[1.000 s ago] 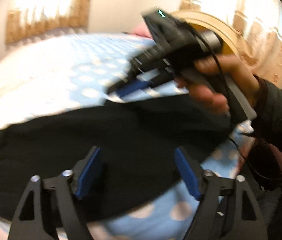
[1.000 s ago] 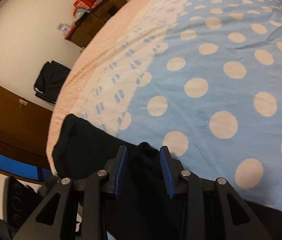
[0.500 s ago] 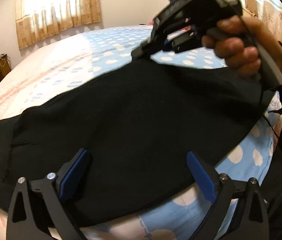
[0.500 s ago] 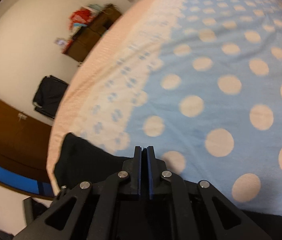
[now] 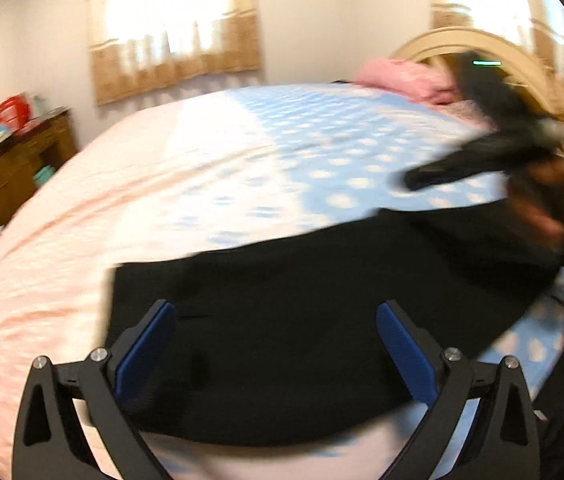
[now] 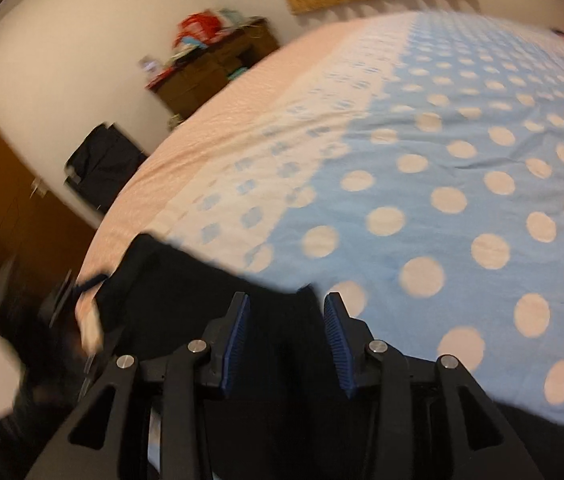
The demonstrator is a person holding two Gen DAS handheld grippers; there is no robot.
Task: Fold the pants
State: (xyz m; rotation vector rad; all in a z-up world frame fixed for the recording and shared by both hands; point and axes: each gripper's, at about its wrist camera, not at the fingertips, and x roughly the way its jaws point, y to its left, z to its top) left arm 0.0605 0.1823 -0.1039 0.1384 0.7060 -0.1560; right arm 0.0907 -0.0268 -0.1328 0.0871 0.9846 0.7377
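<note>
Pants (image 5: 290,320) black, blurred on bed (image 5: 186,184), left gripper (image 5: 276,344) spread wide, right gripper (image 6: 286,332) parted.

Daylight is glowing through tan curtains (image 5: 174,28) on the white wall (image 5: 322,12). A bed (image 5: 162,184) is filling the room, its cover going from pink to blue with pale dots. A cluttered brown cabinet (image 5: 18,168) is standing by the wall, and an arched headboard (image 5: 482,46) is rising behind a pink pillow (image 5: 406,76).

Black tool (image 5: 276,344), blue pads (image 5: 144,350)
</note>
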